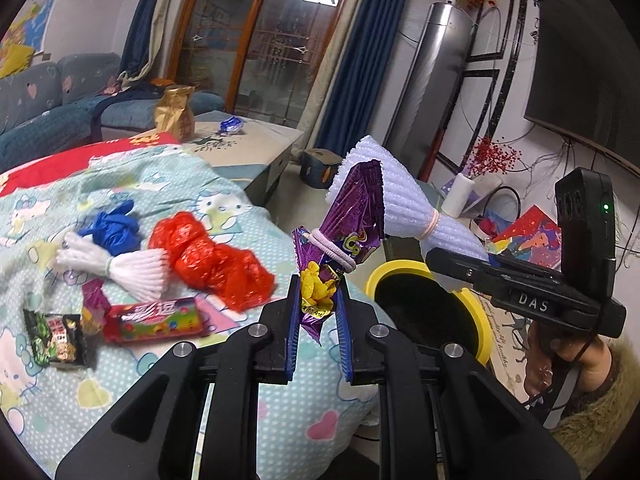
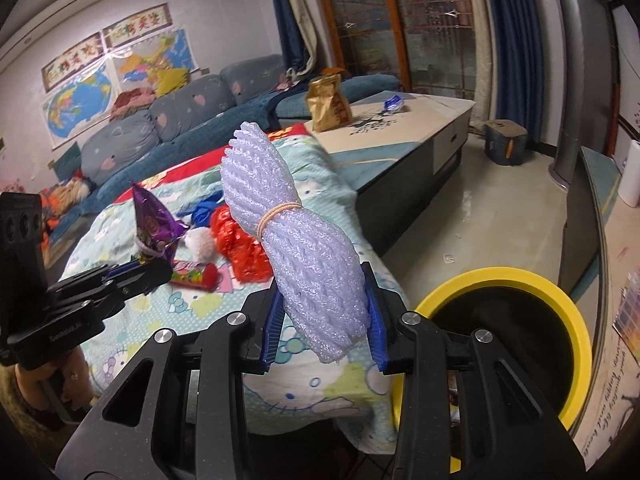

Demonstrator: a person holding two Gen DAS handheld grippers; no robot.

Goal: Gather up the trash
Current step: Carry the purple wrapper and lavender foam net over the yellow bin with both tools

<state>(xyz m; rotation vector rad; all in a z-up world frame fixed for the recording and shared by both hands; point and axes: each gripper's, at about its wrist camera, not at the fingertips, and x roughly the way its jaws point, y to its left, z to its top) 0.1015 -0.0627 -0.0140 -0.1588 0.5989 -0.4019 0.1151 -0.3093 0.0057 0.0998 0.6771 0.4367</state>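
Lettering "DAS" reads on the black body of the right hand-held gripper (image 1: 460, 258) at right of the left wrist view; print on the other gripper's body in the right wrist view is too blurred to read. Red candy tube (image 1: 154, 320) at lower left carries large Chinese characters, not legible; the green snack packet (image 1: 56, 338) beside it likewise. Purple snack wrapper (image 1: 352, 216) shows partial colourful letters, unreadable, with a hair tie round its middle.

Left hand-held gripper (image 1: 319, 312) is nearly closed, blue pads pinching the purple snack wrapper's lower end, held upright at frame centre above the Hello Kitty bedspread (image 1: 120, 392).

Right hand-held gripper (image 2: 325, 320) clamps the white foam net bundle (image 2: 296, 240), tied with a rubber band, standing up at centre. Yellow-rimmed trash bin (image 2: 576, 320) sits lower right, just beside the bed. Red plastic bag (image 1: 212, 264), blue glove (image 1: 114, 226) and a second foam net (image 1: 120, 266) lie on the bedspread at left.
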